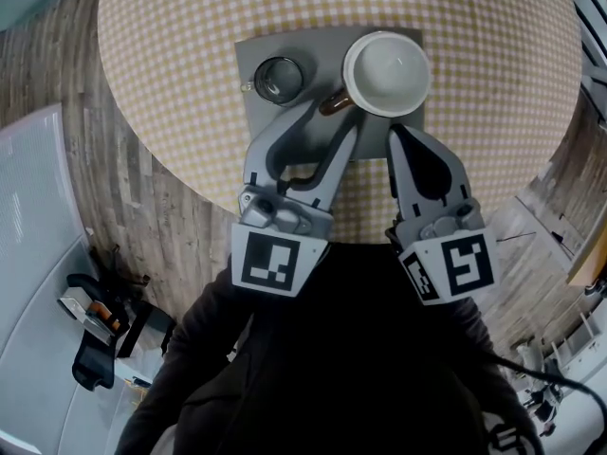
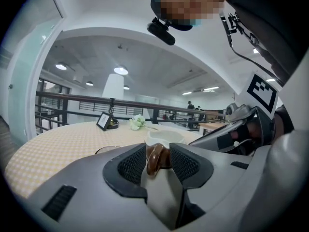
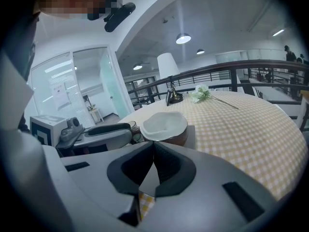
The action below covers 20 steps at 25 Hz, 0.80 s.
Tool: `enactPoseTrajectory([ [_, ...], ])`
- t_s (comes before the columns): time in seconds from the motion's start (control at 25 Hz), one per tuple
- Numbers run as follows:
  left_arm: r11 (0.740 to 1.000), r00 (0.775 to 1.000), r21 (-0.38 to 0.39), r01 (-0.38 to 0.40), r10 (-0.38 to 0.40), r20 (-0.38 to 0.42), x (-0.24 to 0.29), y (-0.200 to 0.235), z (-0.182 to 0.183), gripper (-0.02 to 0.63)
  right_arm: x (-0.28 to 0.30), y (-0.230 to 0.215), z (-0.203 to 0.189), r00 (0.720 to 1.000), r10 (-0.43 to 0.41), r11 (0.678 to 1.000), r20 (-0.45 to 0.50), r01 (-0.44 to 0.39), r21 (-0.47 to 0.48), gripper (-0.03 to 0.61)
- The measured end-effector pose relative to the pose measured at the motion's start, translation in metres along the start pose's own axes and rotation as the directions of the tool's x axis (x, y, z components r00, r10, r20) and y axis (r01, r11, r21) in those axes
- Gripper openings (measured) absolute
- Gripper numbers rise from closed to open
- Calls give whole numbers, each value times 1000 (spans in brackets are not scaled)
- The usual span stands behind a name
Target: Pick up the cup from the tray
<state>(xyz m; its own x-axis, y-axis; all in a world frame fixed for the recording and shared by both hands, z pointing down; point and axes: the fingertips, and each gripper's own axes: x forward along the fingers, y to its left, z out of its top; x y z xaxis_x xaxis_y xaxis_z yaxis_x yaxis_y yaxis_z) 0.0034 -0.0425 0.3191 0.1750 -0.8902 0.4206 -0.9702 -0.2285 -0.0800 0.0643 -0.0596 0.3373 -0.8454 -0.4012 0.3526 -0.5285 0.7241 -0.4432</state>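
We saw the cup (image 1: 386,72) standing upright at the far right corner of the tray (image 1: 248,60), a flat grey square w/ a matte face. The tray sat on the round worktop (image 1: 171,55), which was covered by a cloth of small yellow-and-white checks. The cup was a wide, rounded bowl shape, glossy white inside and brown outside, w/ a slightly uneven rim in the right gripper view. Its handle (image 2: 155,159), a smooth brown glazed loop, stuck out toward us. The left gripper (image 1: 332,119), grey moulded plastic w/ black ribbed pads, had its jaws spread, one on each side of that handle. The loop stood btwn the pads, and we saw no squeeze on it. The right gripper (image 1: 399,131) lay just beside the cup's near side, over the tray's near right part, its jaws pressed together w/ nothing btwn them. Left of the cup on the same tray stood a clear round glass (image 1: 278,78), apart from the cup. At the worktop's far side we noted a lamp (image 3: 167,64) w/ a white tapered shade, a pale flower (image 3: 199,93) lying flat & a small dark framed card (image 2: 103,121). Below the worktop ran a floor (image 1: 180,226) of grey wood-look planks.
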Motion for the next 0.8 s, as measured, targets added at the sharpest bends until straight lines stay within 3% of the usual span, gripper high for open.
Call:
enactPoseTrajectory([
  [0.8, 993, 997, 93, 73, -69, -40, 15, -2, -1, 129, 2, -9, -7, 999, -34, 998, 1, 34, 50, 8],
])
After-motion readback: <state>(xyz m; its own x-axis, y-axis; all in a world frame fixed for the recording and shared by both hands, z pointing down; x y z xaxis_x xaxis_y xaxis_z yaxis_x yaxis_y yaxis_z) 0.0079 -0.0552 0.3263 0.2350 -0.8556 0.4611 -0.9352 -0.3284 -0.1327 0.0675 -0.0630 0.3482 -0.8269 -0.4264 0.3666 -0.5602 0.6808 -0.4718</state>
